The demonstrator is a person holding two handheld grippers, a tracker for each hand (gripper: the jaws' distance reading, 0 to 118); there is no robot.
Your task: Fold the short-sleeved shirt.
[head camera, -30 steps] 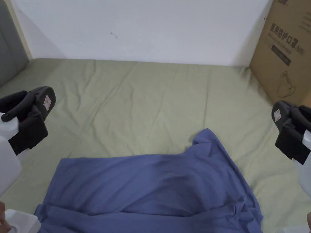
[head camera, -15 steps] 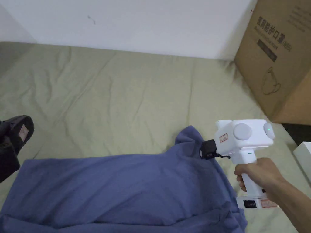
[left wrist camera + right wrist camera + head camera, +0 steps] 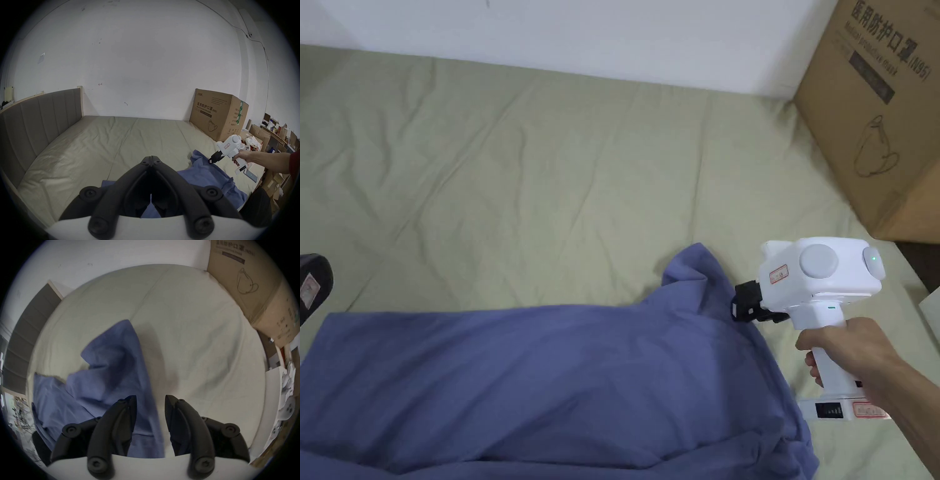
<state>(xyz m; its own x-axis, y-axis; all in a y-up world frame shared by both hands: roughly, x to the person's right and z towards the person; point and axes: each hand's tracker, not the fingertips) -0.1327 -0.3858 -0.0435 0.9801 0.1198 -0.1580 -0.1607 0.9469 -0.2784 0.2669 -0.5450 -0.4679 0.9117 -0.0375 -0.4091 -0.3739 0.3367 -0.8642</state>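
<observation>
Hovering at the blue shirt's (image 3: 550, 375) right edge, lower right of the head view, the right gripper (image 3: 150, 400) is gaping wide; the left gripper (image 3: 151, 158) is sitting with its jaws pressed together on nothing.

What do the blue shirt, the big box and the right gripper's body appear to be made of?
Blue shirt: soft matte woven or knit cloth, judging by its limp folds and creases. Box: brown corrugated cardboard, matte, with printed sides and a dented edge. Right gripper: its body looks like smooth white moulded plastic with a slight sheen; the jaws look like black plastic or rubber.
</observation>
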